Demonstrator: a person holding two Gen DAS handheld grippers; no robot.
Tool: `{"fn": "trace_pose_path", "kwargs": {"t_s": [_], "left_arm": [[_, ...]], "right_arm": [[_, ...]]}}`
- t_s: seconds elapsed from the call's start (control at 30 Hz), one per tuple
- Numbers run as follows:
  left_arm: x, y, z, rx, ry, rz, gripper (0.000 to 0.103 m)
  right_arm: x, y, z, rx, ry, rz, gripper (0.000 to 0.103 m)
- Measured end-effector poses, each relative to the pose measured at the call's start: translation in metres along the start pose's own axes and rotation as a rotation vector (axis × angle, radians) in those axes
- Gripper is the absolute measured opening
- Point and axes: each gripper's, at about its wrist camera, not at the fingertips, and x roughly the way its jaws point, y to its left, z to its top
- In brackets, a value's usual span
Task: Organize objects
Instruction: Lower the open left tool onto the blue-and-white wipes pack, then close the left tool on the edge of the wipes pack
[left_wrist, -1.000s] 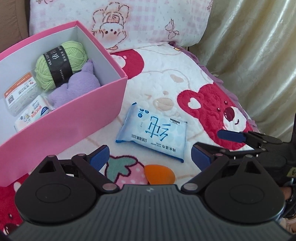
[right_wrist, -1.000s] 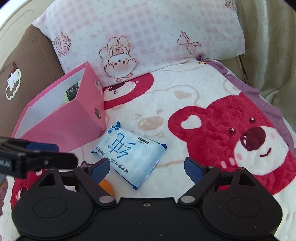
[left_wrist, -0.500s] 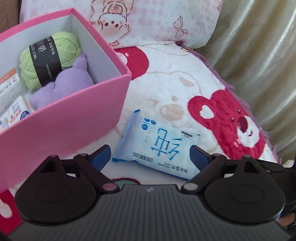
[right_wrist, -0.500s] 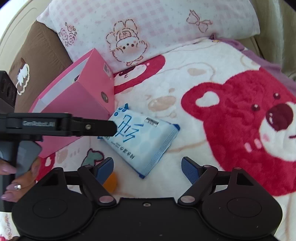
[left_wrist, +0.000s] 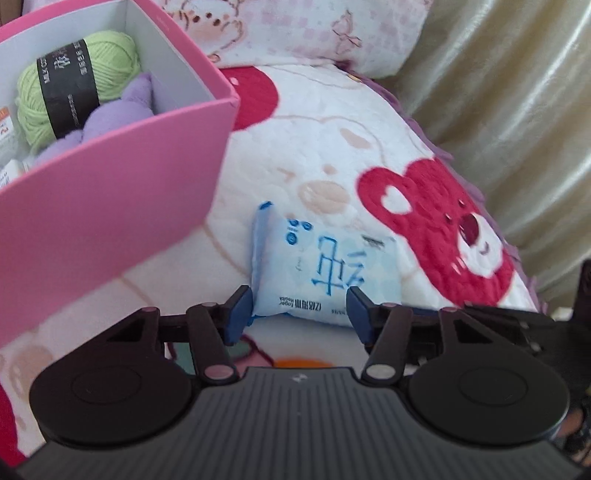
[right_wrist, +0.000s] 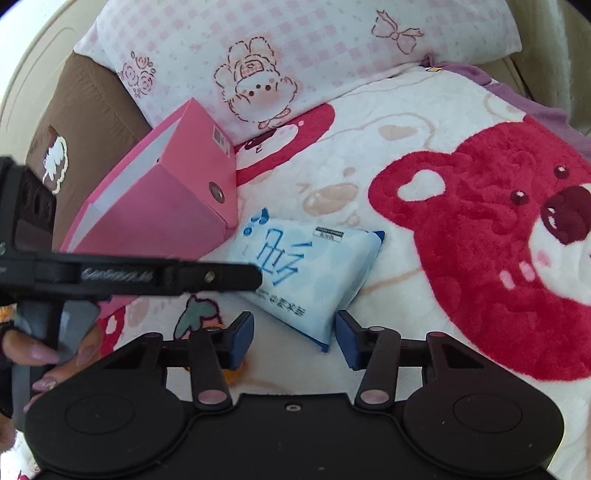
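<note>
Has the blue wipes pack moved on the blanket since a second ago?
Cannot tell; the wipes pack lies beside the pink box as before, and only the cameras clearly moved closer.

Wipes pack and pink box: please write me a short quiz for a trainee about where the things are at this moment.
1. True or false: the wipes pack lies inside the pink box.
2. What colour is the yarn ball in the box? A green, B red, C blue.
3. What soft thing lies against the yarn ball in the box?

Key:
1. False: it lies on the blanket, beside the box.
2. A.
3. A purple plush toy.
</note>
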Motion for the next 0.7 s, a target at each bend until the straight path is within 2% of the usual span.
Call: {"fn": "trace_pose_path", "kwargs": {"t_s": [0.13,0.27,0.4,0.47,0.5,0.6,0.7], "left_arm": [[-0.003,-0.006,-0.011,0.004,0.057,-0.034,0.054],[-0.005,0.0,-0.006,-0.034,0.027,-0.011,0.058],[0.005,0.012,0.001,-0.091,0.03,-0.015,0.064],[0.01,0.011,0.003,-0.085,0.026,0.001,0.06],[0.012,0.009,0.003,-0.07,0.02,0.019,0.054],[0.012,0.001,0.001,-0.04,0.0,0.014,0.04],[0.011,-0.011,-0.002,0.008,-0.007,0.031,0.038]], "right_arm": [[-0.004,0.003,0.002,-0.049,0.011,-0.057,0.054],[-0.005,0.0,0.003,-0.06,-0.006,-0.101,0.055],[-0.001,-0.005,0.002,-0.043,-0.002,-0.095,0.056],[0.002,-0.007,0.001,-0.021,-0.005,-0.076,0.057],[0.003,-0.007,0.0,-0.015,-0.009,-0.074,0.057],[0.005,-0.008,0.001,-0.009,-0.015,-0.085,0.049],[0.005,-0.009,0.001,-0.012,-0.019,-0.082,0.045]]}}
